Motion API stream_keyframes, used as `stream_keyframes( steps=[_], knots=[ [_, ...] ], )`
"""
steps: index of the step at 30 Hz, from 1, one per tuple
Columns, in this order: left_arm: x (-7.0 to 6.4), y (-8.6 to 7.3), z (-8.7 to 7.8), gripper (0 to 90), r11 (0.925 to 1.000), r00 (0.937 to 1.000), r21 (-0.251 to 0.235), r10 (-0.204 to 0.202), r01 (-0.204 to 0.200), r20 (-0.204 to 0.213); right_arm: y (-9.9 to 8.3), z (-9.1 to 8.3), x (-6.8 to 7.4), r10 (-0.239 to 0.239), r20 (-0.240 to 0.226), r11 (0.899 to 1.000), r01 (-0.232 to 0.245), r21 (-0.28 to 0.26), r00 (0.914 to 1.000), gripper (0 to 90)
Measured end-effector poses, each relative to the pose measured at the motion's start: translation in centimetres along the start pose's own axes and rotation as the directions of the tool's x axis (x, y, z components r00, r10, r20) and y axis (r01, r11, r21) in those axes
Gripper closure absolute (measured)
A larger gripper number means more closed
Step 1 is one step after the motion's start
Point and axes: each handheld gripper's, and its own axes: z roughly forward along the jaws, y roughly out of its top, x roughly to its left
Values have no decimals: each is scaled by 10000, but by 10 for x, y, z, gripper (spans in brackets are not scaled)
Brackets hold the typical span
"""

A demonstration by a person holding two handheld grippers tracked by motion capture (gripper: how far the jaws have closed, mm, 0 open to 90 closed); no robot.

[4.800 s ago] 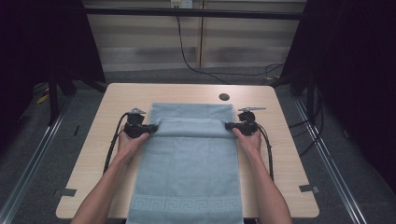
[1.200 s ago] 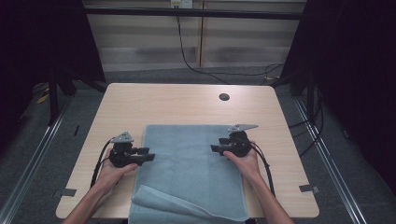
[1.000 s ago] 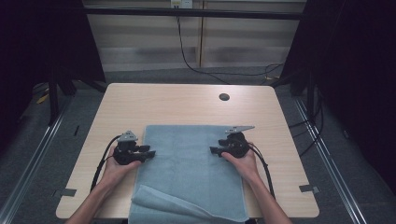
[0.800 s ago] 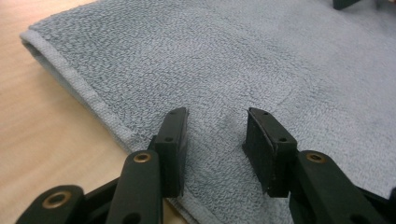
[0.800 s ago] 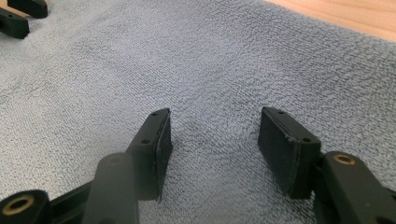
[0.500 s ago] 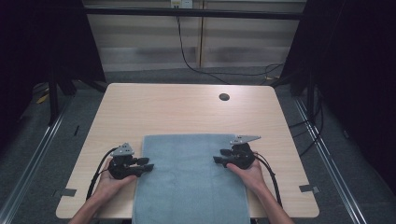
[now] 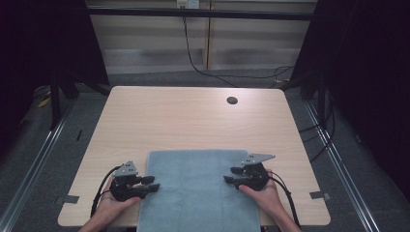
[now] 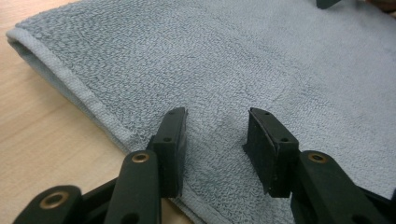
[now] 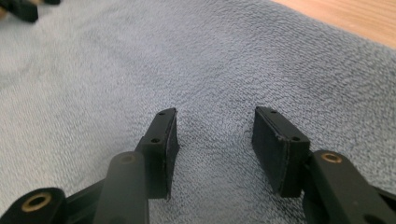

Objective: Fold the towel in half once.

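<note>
A grey-blue towel [image 7: 196,191] lies folded flat at the near middle of the table, its near end hanging over the front edge. My left gripper [image 7: 153,187] rests at the towel's left edge, jaws open over the terry [image 8: 289,70] with nothing held. My right gripper [image 7: 229,175] rests on the towel's right side, also open above the cloth [image 9: 140,65]. The left gripper [image 8: 215,144] sits just inside the hemmed edge. In the right gripper view the right gripper [image 9: 215,149] has bare towel between its jaws.
The wooden table [image 7: 183,121] has a round cable hole [image 7: 232,100] at its back right. Black cables trail from both grippers toward the front edge. Dark floor and metal rails flank the table.
Both grippers pulled the towel's far edge toward the person, folding it over the near half. They have since let go and now sit open on the folded towel.
</note>
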Motion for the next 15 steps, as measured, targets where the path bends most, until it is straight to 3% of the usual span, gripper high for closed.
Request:
stream_keyframes(
  steps=[7,15],
  knots=[
    [-11,-4,-6,552,9995,9997,277,134,-139,182,-6,-8,10,258,-167,9995,-255,195,9995,504],
    [-7,3,-7,523,10000,9995,19,63,-64,308,-3,-8,8,377,-471,9989,-363,308,9982,456]
  ],
)
